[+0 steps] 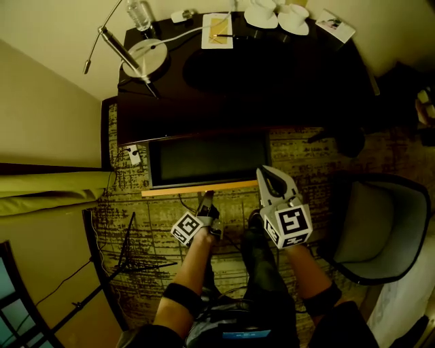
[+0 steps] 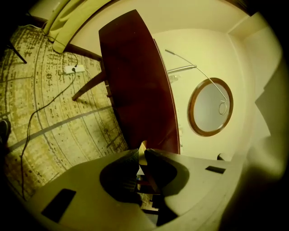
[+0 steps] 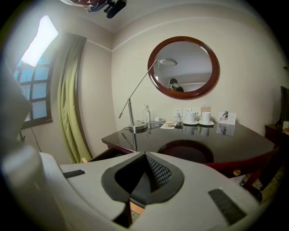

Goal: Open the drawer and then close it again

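Person's left forearm [image 1: 182, 285] and right forearm [image 1: 309, 272] fill the bottom of the head view. Each hand carries a white two-jaw tool with a marker cube.

Left tool [image 1: 206, 199]: jaws nearly together, clamped on the pale wooden front edge of the drawer [image 1: 178, 192]. The left gripper view shows a thin tan sliver of that edge pinched between the dark pads [image 2: 156, 163].

Right tool [image 1: 264, 174]: jaws fully together, nothing between them. In the head view its tip shows over the drawer's right front corner, to the right of the left tool. Contact with the drawer cannot be told.

Drawer: wide, shallow, dark inside, standing well out from under the left half of the dark glossy wooden table [image 1: 272, 88], above the patterned olive carpet [image 1: 163, 224].

On the table, along the wall side:
- silver desk lamp with a round base [image 1: 146, 56] and a long thin arm, at the left
- clear water bottle [image 1: 139, 12], just beside the lamp
- white paper pad [image 1: 217, 30], mid-table
- two white cups on saucers [image 1: 262, 13] [image 1: 293, 17], side by side
- small printed card [image 1: 334, 26], at the right end

Round wood-framed mirror [image 3: 184, 67] hangs on the wall above the table. Grey upholstered chair [image 1: 380, 231] stands to the right.
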